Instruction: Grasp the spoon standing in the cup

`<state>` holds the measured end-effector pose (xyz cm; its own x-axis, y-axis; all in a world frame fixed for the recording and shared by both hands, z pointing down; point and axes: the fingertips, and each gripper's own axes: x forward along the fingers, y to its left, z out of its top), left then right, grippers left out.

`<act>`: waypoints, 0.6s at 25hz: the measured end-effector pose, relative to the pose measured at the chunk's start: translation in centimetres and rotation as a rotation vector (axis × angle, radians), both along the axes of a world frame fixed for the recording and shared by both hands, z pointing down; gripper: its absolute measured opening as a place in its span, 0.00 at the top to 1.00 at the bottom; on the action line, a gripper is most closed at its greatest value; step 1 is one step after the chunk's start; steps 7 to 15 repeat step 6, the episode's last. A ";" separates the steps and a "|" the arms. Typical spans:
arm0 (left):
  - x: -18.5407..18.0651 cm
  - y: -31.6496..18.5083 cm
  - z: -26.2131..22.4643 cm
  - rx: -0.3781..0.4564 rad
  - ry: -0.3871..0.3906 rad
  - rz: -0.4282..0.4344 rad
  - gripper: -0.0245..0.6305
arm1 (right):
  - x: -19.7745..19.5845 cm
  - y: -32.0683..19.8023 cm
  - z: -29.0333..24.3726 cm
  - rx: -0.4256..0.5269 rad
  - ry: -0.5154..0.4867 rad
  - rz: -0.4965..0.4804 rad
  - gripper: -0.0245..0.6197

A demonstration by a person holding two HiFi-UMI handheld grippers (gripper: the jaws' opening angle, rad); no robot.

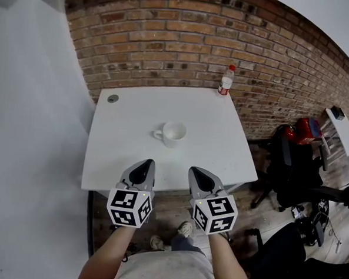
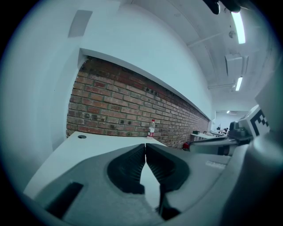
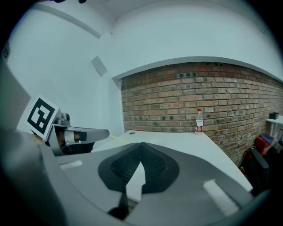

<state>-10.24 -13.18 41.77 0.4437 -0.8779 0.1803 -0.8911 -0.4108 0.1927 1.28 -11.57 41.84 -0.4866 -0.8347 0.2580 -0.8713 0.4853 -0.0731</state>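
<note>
A white cup [image 1: 173, 133] with its handle to the left stands near the middle of the white table [image 1: 221, 145]. No spoon shows in it from the head view. Both grippers hover at the table's near edge, short of the cup. The left gripper [image 1: 144, 164] is shut, its jaw tips meeting with nothing between them [image 2: 145, 146]. Beside it, the right gripper [image 1: 197, 170] is also shut and holds nothing [image 3: 141, 145]. The cup is hidden behind the jaws in both gripper views.
A clear plastic bottle [image 1: 226, 80] with a red cap stands at the table's far right edge against the brick wall [image 1: 186, 36]. A round cable hole [image 1: 113, 98] sits at the far left corner. Black chairs [image 1: 302, 173] and a red bag [image 1: 305, 130] crowd the floor to the right.
</note>
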 end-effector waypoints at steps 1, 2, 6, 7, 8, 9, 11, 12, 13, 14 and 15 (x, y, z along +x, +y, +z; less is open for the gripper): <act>0.0 0.0 0.0 -0.001 0.001 0.001 0.96 | -0.1 0.0 0.0 0.000 0.000 -0.001 0.95; 0.0 0.0 0.0 -0.003 0.000 0.001 0.96 | -0.1 0.0 -0.1 0.000 0.001 -0.002 0.95; 0.2 -0.1 -0.3 -0.008 -0.003 0.006 0.96 | 0.0 0.0 -0.5 -0.002 0.001 0.000 0.95; 0.2 -0.1 -0.3 -0.008 -0.003 0.006 0.96 | 0.0 0.0 -0.5 -0.002 0.001 0.000 0.95; 0.2 -0.1 -0.3 -0.008 -0.003 0.006 0.96 | 0.0 0.0 -0.5 -0.002 0.001 0.000 0.95; 0.2 -0.1 -0.3 -0.008 -0.003 0.006 0.96 | 0.0 0.0 -0.5 -0.002 0.001 0.000 0.95; 0.2 -0.1 -0.3 -0.008 -0.003 0.006 0.96 | 0.0 0.0 -0.5 -0.002 0.001 0.000 0.95; 0.2 -0.1 -0.3 -0.008 -0.003 0.006 0.96 | 0.0 0.0 -0.5 -0.002 0.001 0.000 0.95; 0.2 -0.1 -0.3 -0.008 -0.003 0.006 0.96 | 0.0 0.0 -0.5 -0.002 0.001 0.000 0.95; 0.2 -0.1 -0.3 -0.008 -0.003 0.006 0.96 | 0.0 0.0 -0.5 -0.002 0.001 0.000 0.95; 0.2 -0.1 -0.3 -0.008 -0.003 0.006 0.96 | 0.0 0.0 -0.5 -0.002 0.001 0.000 0.95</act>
